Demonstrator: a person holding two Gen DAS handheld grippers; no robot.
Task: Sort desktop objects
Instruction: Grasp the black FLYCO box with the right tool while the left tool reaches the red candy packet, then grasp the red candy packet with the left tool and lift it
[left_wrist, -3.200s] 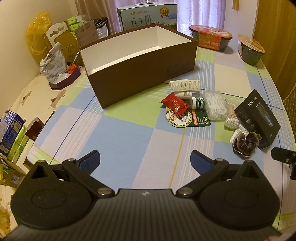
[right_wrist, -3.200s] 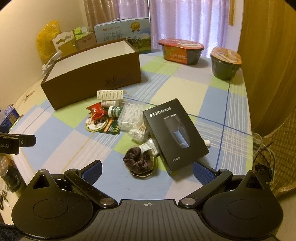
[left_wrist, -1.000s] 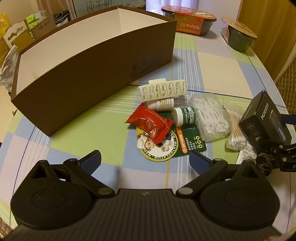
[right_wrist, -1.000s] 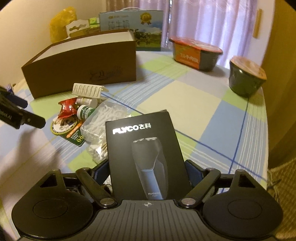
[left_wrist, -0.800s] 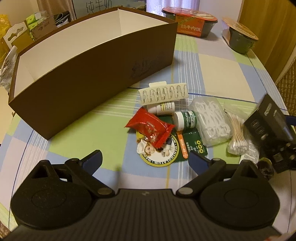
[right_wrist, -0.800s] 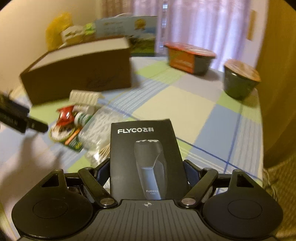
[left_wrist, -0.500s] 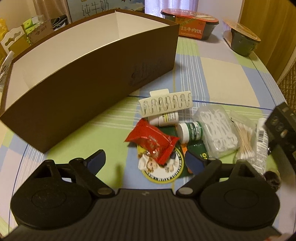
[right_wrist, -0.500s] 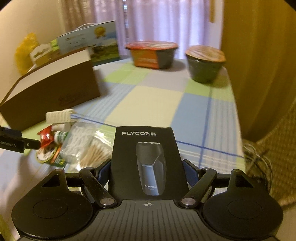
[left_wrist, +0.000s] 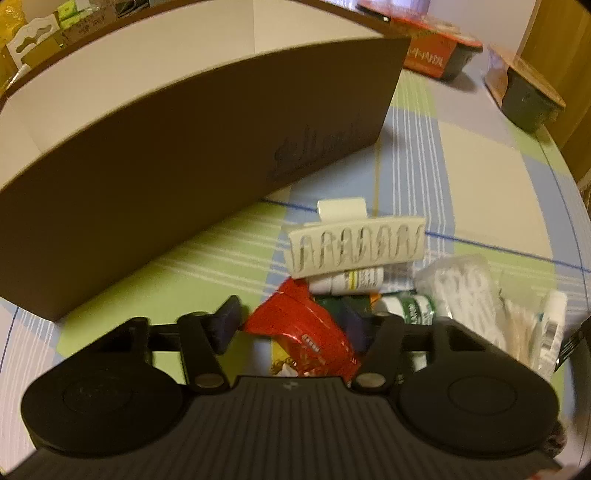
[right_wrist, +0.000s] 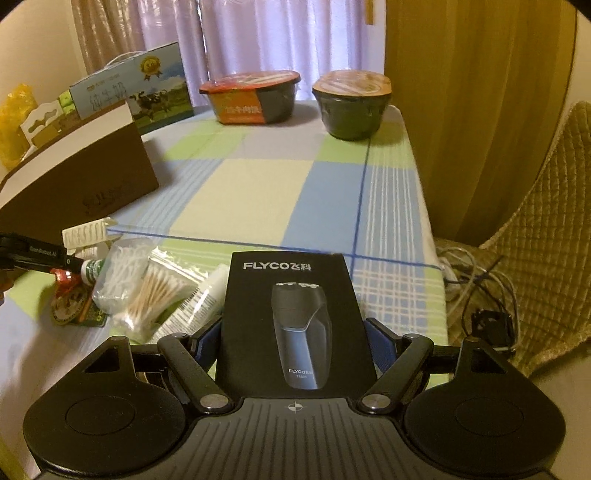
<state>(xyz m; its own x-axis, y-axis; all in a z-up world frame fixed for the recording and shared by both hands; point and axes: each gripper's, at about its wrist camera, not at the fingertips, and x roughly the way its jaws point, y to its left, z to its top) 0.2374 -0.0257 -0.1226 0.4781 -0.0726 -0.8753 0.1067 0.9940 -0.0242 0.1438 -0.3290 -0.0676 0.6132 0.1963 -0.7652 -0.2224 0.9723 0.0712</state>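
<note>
My right gripper (right_wrist: 295, 341) is shut on the black FLYCO shaver box (right_wrist: 293, 317) and holds it above the table's near right part. My left gripper (left_wrist: 291, 326) is low over the pile, its fingers on either side of the red snack packet (left_wrist: 301, 334); they look closed against it. Just beyond lie a white hair claw clip (left_wrist: 356, 249), two small bottles (left_wrist: 349, 282), a bag of white swabs (left_wrist: 465, 291) and cotton buds (right_wrist: 159, 291). The brown open box (left_wrist: 184, 162) stands right behind, white inside.
Two instant-food bowls (right_wrist: 255, 98) (right_wrist: 352, 105) and a milk carton box (right_wrist: 133, 92) stand at the table's far end. A round sticker and green card (right_wrist: 74, 312) lie under the pile. A chair with cables (right_wrist: 517, 280) is right of the table edge.
My left gripper moved forward and down onto the pile and its fingers closed in around the red packet. My right gripper lifted the shaver box and swung it rightward.
</note>
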